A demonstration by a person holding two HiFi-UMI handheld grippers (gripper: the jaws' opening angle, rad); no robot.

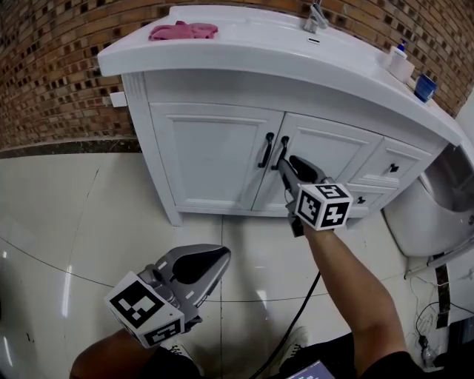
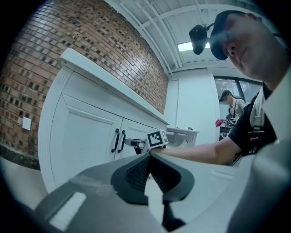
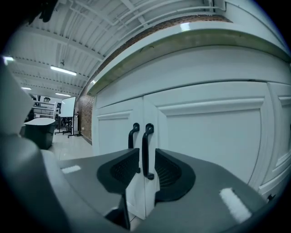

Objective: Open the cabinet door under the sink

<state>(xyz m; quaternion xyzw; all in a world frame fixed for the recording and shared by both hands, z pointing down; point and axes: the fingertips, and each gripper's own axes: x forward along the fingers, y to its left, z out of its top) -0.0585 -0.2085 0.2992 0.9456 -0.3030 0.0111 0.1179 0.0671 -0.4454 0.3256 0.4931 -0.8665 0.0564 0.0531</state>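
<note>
The white cabinet under the sink has two doors, the left door (image 1: 215,159) and the right door (image 1: 326,159), both closed. Each carries a black bar handle at the middle seam: the left handle (image 1: 266,149) and the right handle (image 1: 281,152). My right gripper (image 1: 285,164) is up against the right handle (image 3: 145,150), open, with one jaw on each side of the bar and a thin gap showing. In the right gripper view (image 3: 146,157) the left handle (image 3: 132,134) stands just beyond. My left gripper (image 1: 221,255) hangs low over the floor, shut and empty (image 2: 148,155).
A pink cloth (image 1: 183,31), a faucet (image 1: 316,16), a white bottle (image 1: 401,63) and a blue cup (image 1: 424,86) sit on the sink top. Drawers (image 1: 391,168) lie right of the doors, a toilet (image 1: 429,203) beyond. A black cable (image 1: 296,318) trails over the tiled floor.
</note>
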